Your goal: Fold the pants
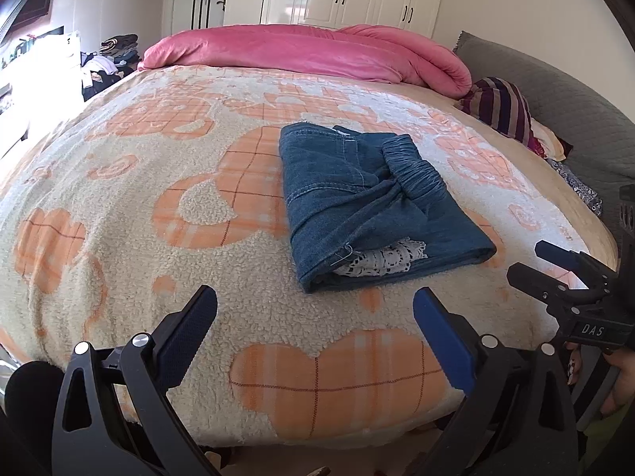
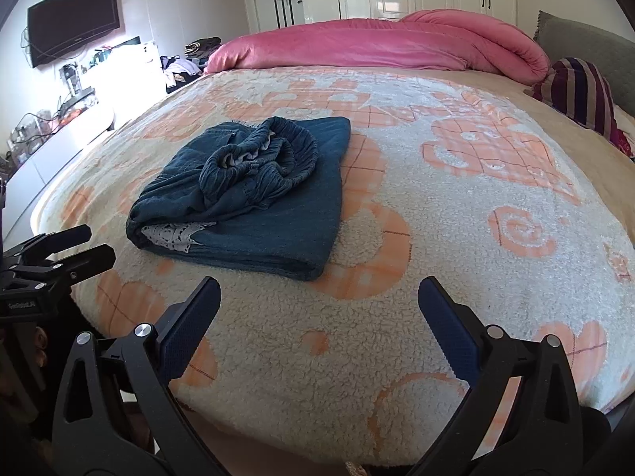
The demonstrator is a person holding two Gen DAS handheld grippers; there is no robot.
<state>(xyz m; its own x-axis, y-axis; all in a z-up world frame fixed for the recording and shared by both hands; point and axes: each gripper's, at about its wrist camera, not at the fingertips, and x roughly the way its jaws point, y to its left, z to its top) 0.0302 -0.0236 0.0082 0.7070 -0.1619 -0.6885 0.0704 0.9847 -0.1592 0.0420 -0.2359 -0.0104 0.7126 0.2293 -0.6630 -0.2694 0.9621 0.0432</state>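
A fleecy cream blanket with orange plaid hearts [image 1: 119, 206] is covering the bed, a rolled pink duvet [image 1: 301, 49] lying along its far side. The folded blue denim pants with elastic waistband and white lace trim [image 1: 357, 198] are resting mid-blanket, apparently finished. I am holding my left gripper [image 1: 315, 319] and right gripper [image 2: 319, 307] spread open and empty, near the bed's edge, well apart from them. No containers are showing.
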